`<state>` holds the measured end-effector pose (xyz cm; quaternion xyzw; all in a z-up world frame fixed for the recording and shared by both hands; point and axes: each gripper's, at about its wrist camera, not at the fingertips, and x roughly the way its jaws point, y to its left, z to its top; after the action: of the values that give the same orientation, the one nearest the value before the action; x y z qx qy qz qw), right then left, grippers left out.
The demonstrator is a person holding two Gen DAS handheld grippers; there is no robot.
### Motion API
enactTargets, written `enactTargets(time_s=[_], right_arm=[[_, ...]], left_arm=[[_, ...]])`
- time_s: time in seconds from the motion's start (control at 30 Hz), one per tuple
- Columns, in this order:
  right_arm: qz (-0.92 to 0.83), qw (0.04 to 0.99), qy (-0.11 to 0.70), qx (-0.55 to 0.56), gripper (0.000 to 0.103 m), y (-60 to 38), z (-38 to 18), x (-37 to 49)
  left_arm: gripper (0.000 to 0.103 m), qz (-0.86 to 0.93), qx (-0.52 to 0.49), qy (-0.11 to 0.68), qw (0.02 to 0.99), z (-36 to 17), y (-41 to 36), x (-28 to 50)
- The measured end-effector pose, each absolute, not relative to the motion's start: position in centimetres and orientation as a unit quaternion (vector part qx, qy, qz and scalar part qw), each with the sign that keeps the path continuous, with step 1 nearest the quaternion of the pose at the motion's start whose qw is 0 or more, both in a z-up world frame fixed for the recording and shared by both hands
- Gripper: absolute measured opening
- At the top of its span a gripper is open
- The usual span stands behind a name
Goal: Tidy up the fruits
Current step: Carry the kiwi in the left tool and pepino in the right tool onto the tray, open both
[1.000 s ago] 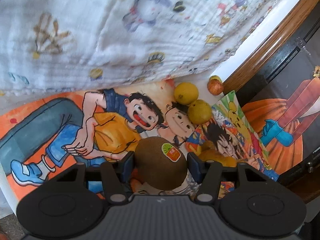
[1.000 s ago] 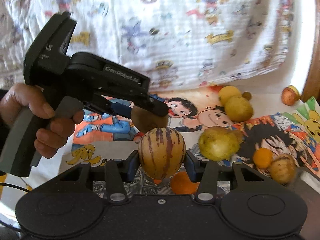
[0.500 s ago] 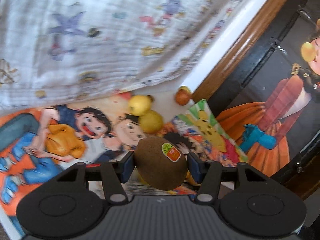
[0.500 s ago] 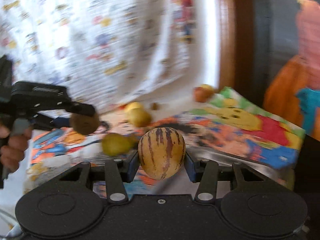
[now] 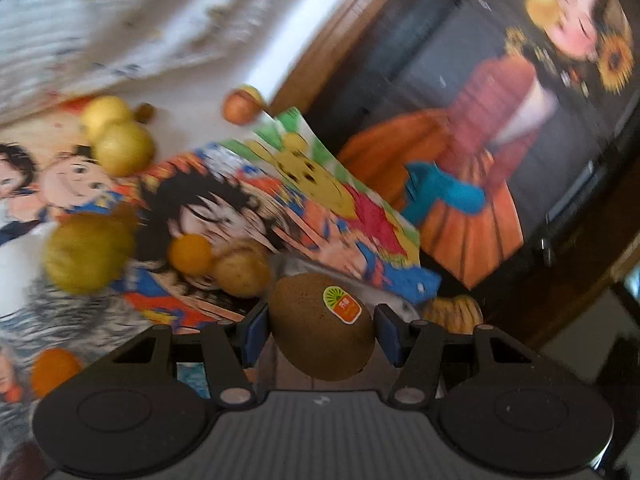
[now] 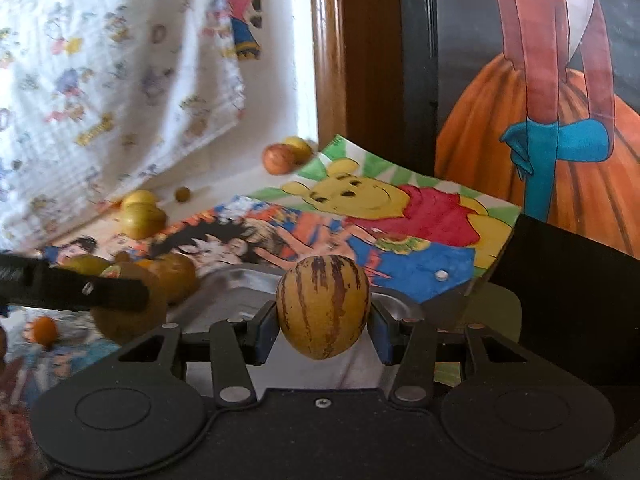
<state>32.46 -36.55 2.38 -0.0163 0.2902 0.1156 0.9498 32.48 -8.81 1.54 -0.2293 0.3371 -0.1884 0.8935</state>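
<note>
Brown kiwi (image 5: 322,326) is clamped in your left gripper (image 5: 320,332); the striped melon (image 6: 322,306) is clamped in your right gripper (image 6: 322,320). Both fruits are mid-carry, over the metal tray (image 6: 240,284) (partly hidden) near the desk's right edge. Next, lower and release into it.

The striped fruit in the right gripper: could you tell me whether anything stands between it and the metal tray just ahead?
Nothing visible does. The striped fruit is clamped in the right gripper, and the metal tray lies directly beyond it with bare metal showing. The left gripper with its kiwi hovers off to the left, beside the tray's near corner.
</note>
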Motion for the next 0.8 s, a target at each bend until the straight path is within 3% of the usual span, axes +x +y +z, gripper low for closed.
enactTargets(time_s=[0.3,0.6,0.67,0.73,0.8], right_arm=[[0.109,0.942,0.316,-0.029,0.05,-36.5,-0.3,35.3],[0.113,0.941,0.317,-0.036,0.052,-36.1,-0.7,35.2],[0.114,0.942,0.313,-0.033,0.057,-36.2,-0.5,35.0],[0.115,0.944,0.307,-0.03,0.059,-36.2,-0.1,34.6],[0.115,0.947,0.3,-0.026,0.062,-36.2,0.5,34.1]], left_arm=[[0.061,-0.221,-0.12,0.331,0.909,0.3,-12.9,32.4],[0.062,-0.215,-0.081,0.353,0.907,-0.7,-13.7,32.9],[0.061,-0.216,-0.086,0.357,0.905,-0.7,-13.6,33.1],[0.065,-0.216,-0.106,0.356,0.903,-0.7,-13.1,33.1],[0.078,-0.219,-0.129,0.358,0.899,-0.3,-12.5,33.0]])
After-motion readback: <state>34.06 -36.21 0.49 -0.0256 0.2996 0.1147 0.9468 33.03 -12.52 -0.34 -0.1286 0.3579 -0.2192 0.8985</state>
